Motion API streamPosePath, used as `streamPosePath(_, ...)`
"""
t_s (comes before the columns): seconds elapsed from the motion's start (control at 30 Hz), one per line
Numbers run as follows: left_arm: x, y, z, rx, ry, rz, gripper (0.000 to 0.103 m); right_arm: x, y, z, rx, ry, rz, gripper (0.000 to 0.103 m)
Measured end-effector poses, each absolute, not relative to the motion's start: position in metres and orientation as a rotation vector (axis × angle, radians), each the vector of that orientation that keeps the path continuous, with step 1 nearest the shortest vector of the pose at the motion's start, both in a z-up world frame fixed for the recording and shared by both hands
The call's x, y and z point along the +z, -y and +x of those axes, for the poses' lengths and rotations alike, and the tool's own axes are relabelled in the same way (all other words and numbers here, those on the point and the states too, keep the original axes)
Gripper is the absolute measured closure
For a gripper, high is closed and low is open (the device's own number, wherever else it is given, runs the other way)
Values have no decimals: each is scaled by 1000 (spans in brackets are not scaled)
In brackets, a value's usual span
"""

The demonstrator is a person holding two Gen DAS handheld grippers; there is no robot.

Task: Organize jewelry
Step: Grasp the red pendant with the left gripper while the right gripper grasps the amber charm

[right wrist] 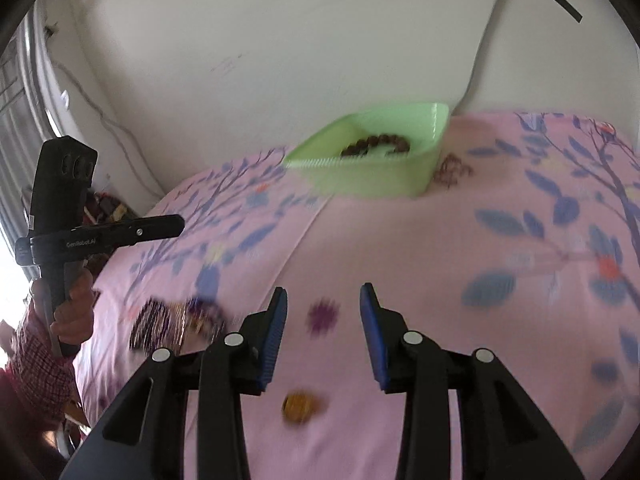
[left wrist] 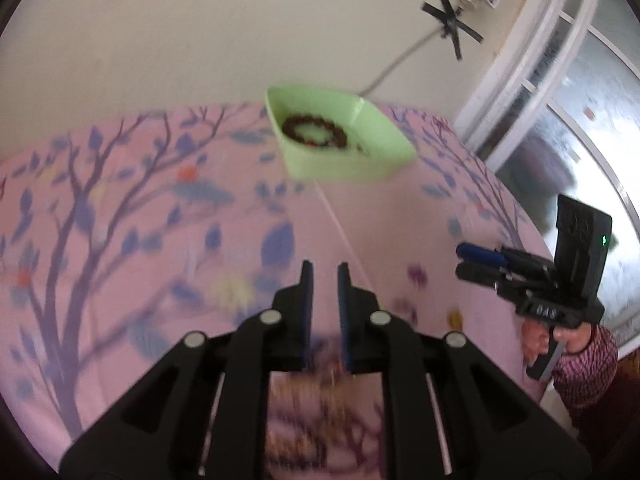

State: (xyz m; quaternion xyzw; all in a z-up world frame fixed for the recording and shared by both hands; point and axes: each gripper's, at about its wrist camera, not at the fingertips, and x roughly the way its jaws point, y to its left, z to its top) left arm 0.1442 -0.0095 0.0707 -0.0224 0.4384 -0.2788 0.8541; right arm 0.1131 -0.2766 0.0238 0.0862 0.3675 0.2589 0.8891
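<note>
A light green tray (left wrist: 384, 132) (right wrist: 372, 178) sits at the far side of the pink floral bedspread (left wrist: 140, 220) and holds a dark beaded bracelet (left wrist: 314, 131) (right wrist: 376, 144). My left gripper (left wrist: 324, 276) is slightly open and empty above the cloth, with blurred jewelry under it. My right gripper (right wrist: 323, 300) is open and empty above a purple flower piece (right wrist: 322, 315). A gold piece (right wrist: 298, 407) lies nearer the camera. A heap of dark and gold jewelry (right wrist: 176, 322) lies to its left. A brown bracelet (right wrist: 451, 170) lies beside the tray.
A white wall (left wrist: 200, 32) rises behind the bed, with a cable and black tape (left wrist: 450, 20). A window (left wrist: 568, 100) stands to the right in the left wrist view. The other hand-held gripper shows at each view's edge (left wrist: 480, 264) (right wrist: 104, 236).
</note>
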Motion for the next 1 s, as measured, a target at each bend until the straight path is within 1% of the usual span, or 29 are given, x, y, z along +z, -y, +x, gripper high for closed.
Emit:
streamPosePath(0.17, 46, 28, 99, -595, -910, 76, 92, 15, 266, 83, 533, -772, 135, 93)
streamPosePath(0.33, 27, 41, 89, -561, -906, 159, 91, 12, 258, 68, 498, -762, 91, 93)
streamPosePath(0.37, 25, 42, 90, -551, -904, 171, 89, 12, 256, 66, 496, -760, 83, 93)
streamPosePath(0.4, 22, 42, 91, -542, -906, 177, 82, 12, 255, 64, 494, -760, 74, 93)
streamPosePath(0.43, 21, 42, 93, -540, -909, 176, 78, 11, 254, 65, 492, -763, 67, 93)
streamPosePath(0.67, 15, 46, 98, -528, -904, 191, 78, 5, 248, 68, 483, -802, 39, 93)
streamPosePath(0.7, 15, 46, 97, -536, -900, 185, 85, 3, 246, 70, 485, -817, 31, 93)
streamPosePath(0.73, 15, 46, 97, -548, -903, 174, 95, 2, 244, 71, 488, -827, 26, 95)
streamPosePath(0.77, 16, 46, 98, -556, -907, 167, 95, 2, 243, 71, 490, -824, 23, 103)
streamPosePath(0.8, 17, 46, 97, -552, -908, 165, 97, 2, 242, 71, 499, -828, 14, 103)
streamPosePath(1.0, 39, 57, 68, -627, -850, 166, 97, 8, 237, 48, 494, -789, -66, 103)
